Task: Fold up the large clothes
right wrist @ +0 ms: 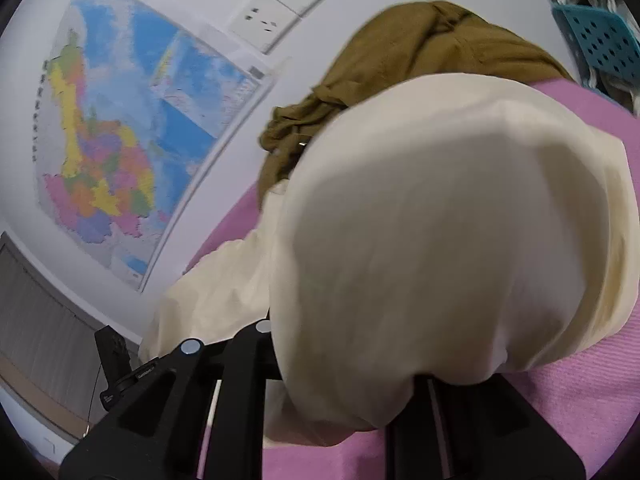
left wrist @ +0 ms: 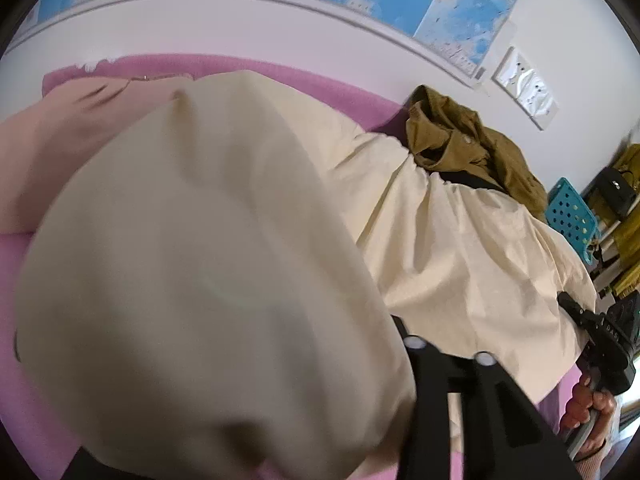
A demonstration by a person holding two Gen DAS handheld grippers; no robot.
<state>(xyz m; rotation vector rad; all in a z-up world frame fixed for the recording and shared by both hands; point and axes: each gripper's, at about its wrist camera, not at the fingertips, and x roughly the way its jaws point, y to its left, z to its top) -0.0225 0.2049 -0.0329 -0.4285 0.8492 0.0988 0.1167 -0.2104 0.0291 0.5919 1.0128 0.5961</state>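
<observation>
A large cream garment (left wrist: 460, 248) lies spread on the pink bed cover (left wrist: 328, 80). A raised fold of it (left wrist: 192, 272) drapes over my left gripper and hides its fingertips. In the right wrist view the same cream cloth (right wrist: 452, 240) bulges over my right gripper and hides its fingertips too. Both grippers seem to hold the cloth lifted, but the jaws do not show. The right gripper's body and the hand holding it (left wrist: 592, 404) appear at the lower right of the left wrist view. The left gripper's body (right wrist: 116, 360) shows at the lower left of the right wrist view.
An olive-brown garment (left wrist: 472, 144) lies crumpled at the far side by the wall, also in the right wrist view (right wrist: 400, 68). A peach pillow (left wrist: 60, 140) lies at the left. A teal perforated basket (left wrist: 572, 220) stands beyond the bed. Maps (right wrist: 132, 120) and sockets (right wrist: 280, 12) are on the wall.
</observation>
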